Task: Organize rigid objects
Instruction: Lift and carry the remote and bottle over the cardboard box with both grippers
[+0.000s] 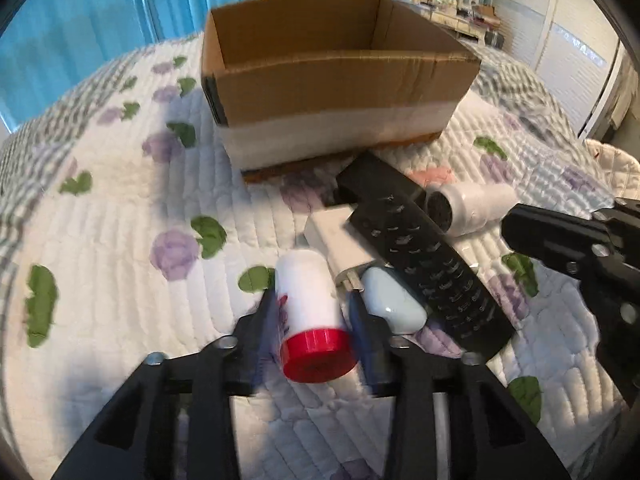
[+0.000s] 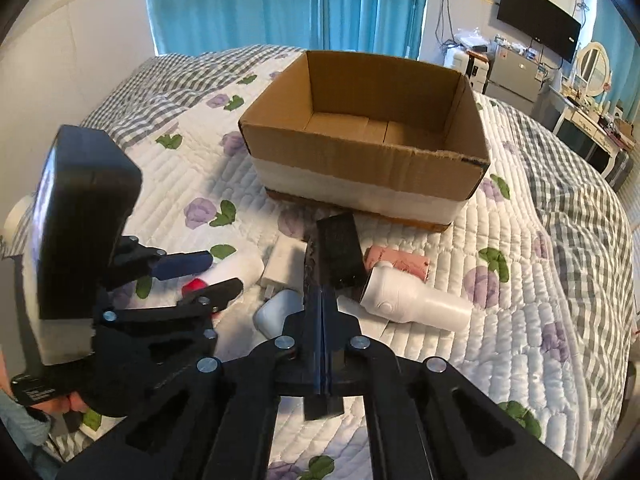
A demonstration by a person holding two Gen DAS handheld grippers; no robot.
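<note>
An open cardboard box [image 1: 340, 92] [image 2: 360, 168] stands on the quilted bed. My left gripper [image 1: 316, 312] is shut on a white bottle with a red cap [image 1: 312, 320], lying on the quilt; it shows in the right wrist view [image 2: 236, 268] too. My right gripper [image 2: 322, 292] is shut on a black remote [image 2: 324, 276], seen edge-on; the remote [image 1: 424, 260] lies slanted in the left wrist view. Beside them lie a white charger [image 1: 340, 236] [image 2: 286, 260], a pale blue case [image 1: 394, 300] [image 2: 276, 312], a white lint shaver [image 1: 468, 208] [image 2: 412, 300] and a pink roll [image 2: 400, 262].
A black block [image 2: 344, 248] lies in front of the box. The bed's quilt [image 1: 120, 240] has purple flowers and a checked border. Blue curtains, a wall TV and a dresser stand beyond the bed.
</note>
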